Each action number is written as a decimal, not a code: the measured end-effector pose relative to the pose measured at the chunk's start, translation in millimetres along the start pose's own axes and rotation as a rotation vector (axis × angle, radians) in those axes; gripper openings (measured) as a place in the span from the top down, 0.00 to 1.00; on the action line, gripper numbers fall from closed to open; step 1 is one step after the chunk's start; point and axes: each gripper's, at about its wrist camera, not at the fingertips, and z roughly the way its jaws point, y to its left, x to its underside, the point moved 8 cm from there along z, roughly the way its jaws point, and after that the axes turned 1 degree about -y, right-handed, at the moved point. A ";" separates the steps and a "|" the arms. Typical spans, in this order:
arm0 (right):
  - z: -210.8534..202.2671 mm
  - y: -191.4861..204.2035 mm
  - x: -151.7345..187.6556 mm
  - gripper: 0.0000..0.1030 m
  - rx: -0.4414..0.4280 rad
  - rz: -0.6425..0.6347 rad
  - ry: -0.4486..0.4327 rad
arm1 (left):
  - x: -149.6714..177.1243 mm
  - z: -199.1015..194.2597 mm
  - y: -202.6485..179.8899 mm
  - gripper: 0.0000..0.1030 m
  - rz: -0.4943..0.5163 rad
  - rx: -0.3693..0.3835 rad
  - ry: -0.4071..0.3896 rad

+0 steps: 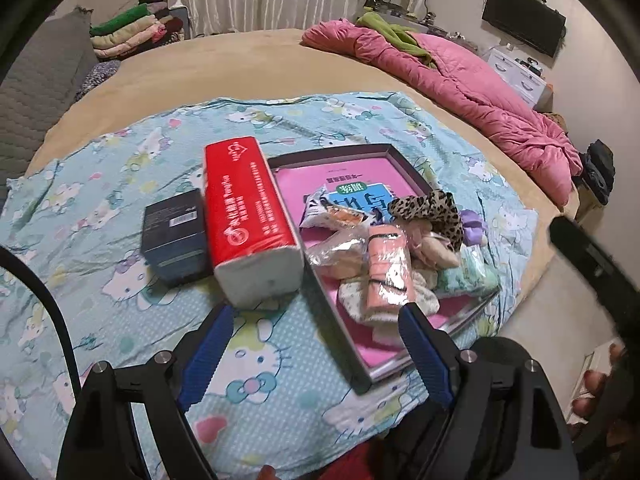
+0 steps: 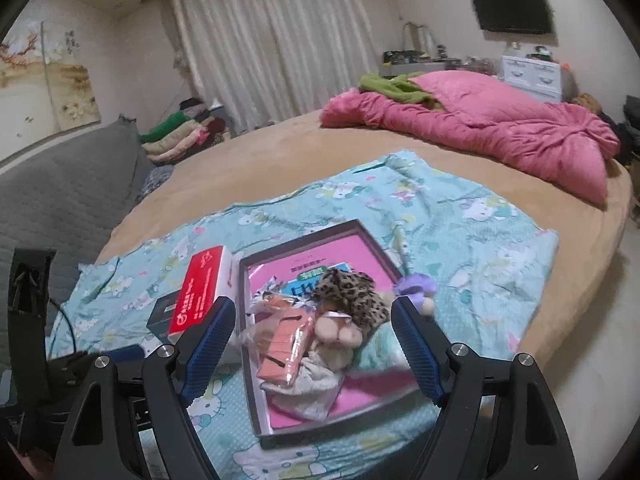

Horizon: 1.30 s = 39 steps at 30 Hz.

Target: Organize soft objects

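Observation:
A dark shallow box tray (image 1: 349, 364) (image 2: 256, 412) with a pink book inside lies on a Hello Kitty cloth (image 1: 100, 272) (image 2: 472, 232) on the bed. In it is a heap of soft things: a leopard-print scrunchie (image 1: 430, 210) (image 2: 352, 292), a peach wrapped pack (image 1: 386, 264) (image 2: 286, 350), a patterned sock (image 1: 360, 300) (image 2: 316, 384), snack packets (image 1: 332, 216) and a purple item (image 1: 472, 226) (image 2: 412, 284). My left gripper (image 1: 316, 326) is open and empty above the cloth by the tray's near edge. My right gripper (image 2: 312, 320) is open and empty over the heap.
A red tissue pack (image 1: 250, 216) (image 2: 200, 296) and a dark small box (image 1: 176, 236) (image 2: 160, 316) lie left of the tray. A pink quilt (image 1: 460, 76) (image 2: 500, 132) lies at the bed's far right. Folded clothes (image 1: 128, 32) (image 2: 180, 136) are stacked far left.

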 end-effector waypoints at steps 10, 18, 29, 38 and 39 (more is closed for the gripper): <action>-4.0 18.1 47.2 0.21 0.027 -0.053 0.143 | 24.5 -24.8 7.0 0.18 -0.008 -0.025 -0.002; -5.5 14.2 75.1 0.21 0.063 -0.095 0.203 | 37.3 -33.4 17.5 0.18 -0.027 -0.049 -0.002; -6.5 16.6 84.0 0.21 0.055 -0.113 0.223 | 48.7 -30.1 17.5 0.18 -0.018 -0.061 0.022; -5.2 16.1 84.7 0.20 0.054 -0.112 0.229 | 51.0 -26.2 17.5 0.18 -0.016 -0.071 0.035; -5.2 16.1 84.8 0.20 0.054 -0.112 0.229 | 51.0 -26.3 17.4 0.18 -0.016 -0.072 0.035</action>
